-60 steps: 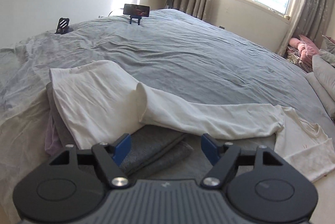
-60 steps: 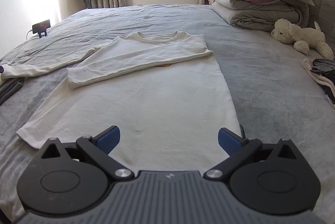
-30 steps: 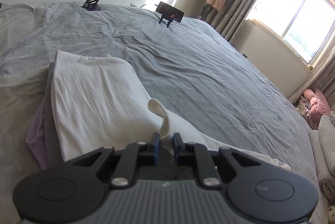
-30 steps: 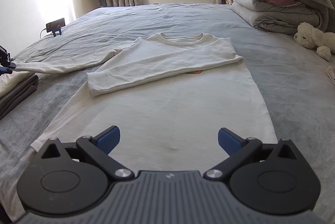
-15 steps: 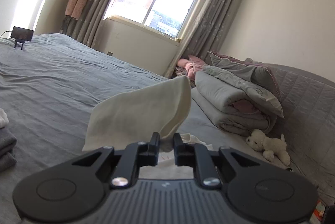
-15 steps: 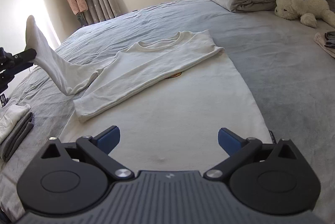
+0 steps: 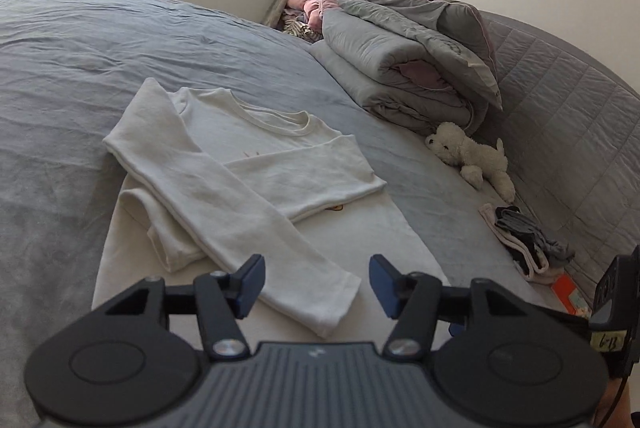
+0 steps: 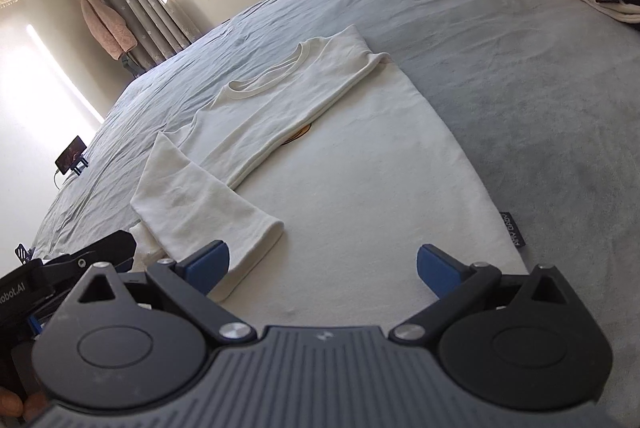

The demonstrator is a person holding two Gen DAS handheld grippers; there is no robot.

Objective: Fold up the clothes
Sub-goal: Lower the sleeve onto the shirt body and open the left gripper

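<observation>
Covering grey bed, cream shirt; left gripper opening, right gripper wide, both empty.

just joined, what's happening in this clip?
A person with two handheld grippers is folding a cream long-sleeved shirt laid flat on a grey bedspread. Both sleeves lie folded across the body. The left gripper is opening with nothing pinched, just above the sleeve cuff. The right gripper hovers open over the hem.
</observation>
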